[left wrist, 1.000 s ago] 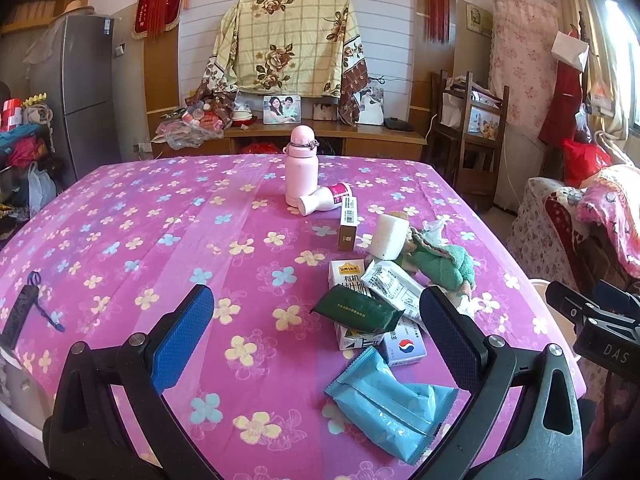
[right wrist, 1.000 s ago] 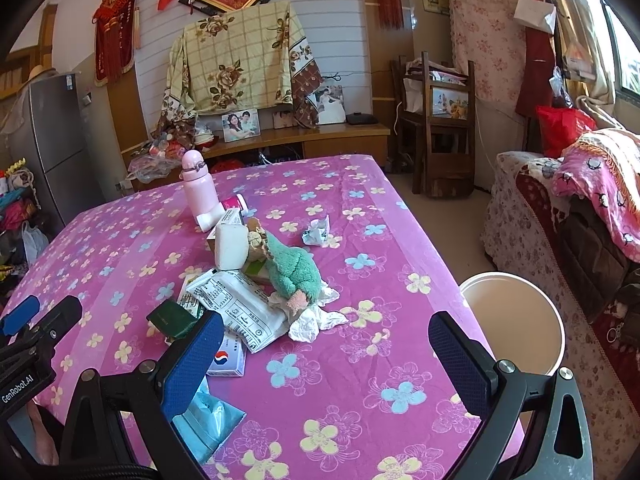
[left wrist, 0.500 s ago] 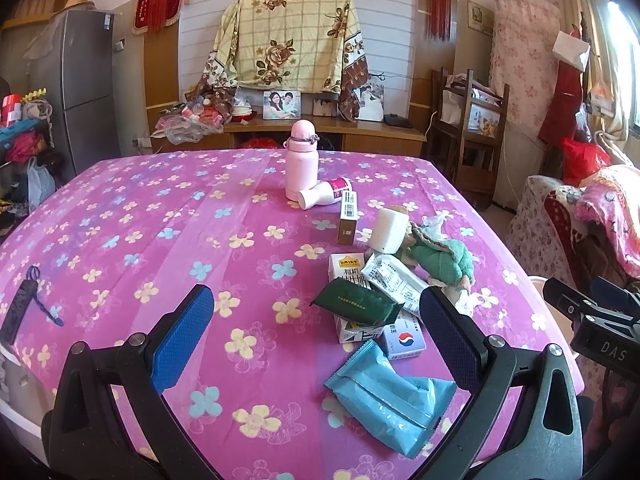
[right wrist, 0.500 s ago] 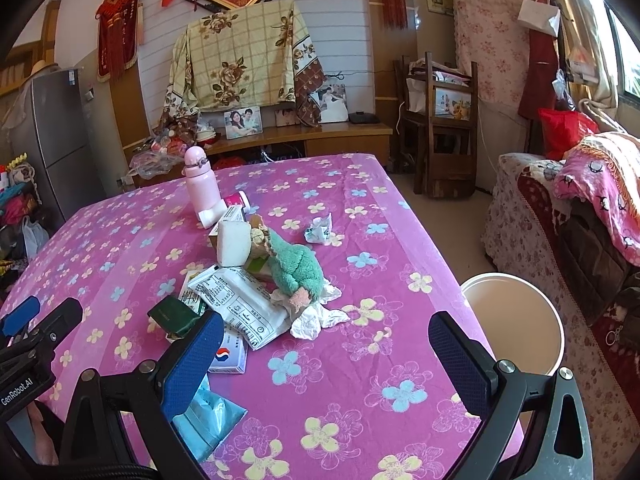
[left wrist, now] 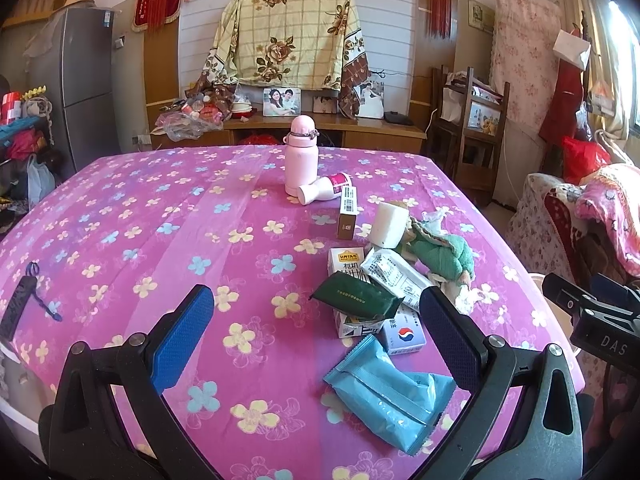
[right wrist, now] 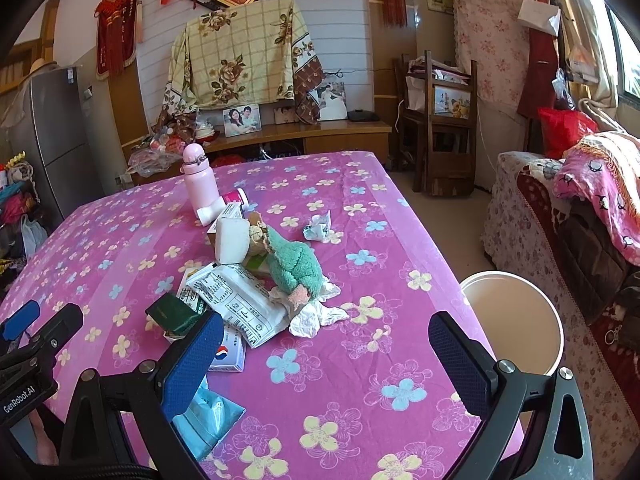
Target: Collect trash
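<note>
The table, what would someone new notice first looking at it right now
The bright pink flowered tablecloth grabs the eye first, then the heap of wrappers and cartons near its right edge, with a green plush toy lying on it. A pink bottle stands upright farther back, and a white bin waits on the floor beside the table. Both claws, left and right, are open and empty.

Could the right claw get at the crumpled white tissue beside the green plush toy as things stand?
Probably yes. The right claw is open and empty, and the crumpled tissue lies just ahead of it on the tablecloth. It touches the green plush toy, but its near side is uncovered.
</note>
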`<state>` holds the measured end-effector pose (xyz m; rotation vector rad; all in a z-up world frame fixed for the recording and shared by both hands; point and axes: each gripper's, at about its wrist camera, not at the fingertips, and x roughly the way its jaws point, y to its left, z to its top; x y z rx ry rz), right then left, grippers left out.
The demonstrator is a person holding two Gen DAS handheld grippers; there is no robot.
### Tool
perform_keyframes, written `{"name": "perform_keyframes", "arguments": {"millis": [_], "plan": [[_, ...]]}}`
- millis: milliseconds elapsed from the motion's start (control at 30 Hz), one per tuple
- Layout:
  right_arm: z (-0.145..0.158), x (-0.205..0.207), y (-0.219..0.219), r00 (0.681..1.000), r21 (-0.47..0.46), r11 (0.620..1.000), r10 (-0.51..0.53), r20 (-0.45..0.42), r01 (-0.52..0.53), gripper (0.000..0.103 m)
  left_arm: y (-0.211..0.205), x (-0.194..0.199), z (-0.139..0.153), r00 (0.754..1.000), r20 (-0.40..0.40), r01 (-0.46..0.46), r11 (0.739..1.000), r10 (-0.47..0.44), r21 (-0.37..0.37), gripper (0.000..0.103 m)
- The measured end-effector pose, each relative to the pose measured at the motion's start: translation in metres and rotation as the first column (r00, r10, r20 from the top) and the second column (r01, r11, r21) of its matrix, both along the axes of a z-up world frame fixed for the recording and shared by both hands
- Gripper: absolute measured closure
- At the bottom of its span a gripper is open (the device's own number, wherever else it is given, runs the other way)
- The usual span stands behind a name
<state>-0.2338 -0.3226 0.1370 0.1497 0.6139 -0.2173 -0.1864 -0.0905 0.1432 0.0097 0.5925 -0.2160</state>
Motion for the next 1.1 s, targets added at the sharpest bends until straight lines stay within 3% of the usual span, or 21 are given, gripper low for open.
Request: {"name": "perform_keyframes", "arguments": {"millis": [1100], "plan": [[-0.010, 0.007, 0.005, 0.998, -0.015, 0.999, 0.038, -0.040, -0.039, 0.001, 0.000, 0.002, -0.018, 0.998, -0.057, -0.003, 1.000, 0.004, 0.005, 0.001]]}}
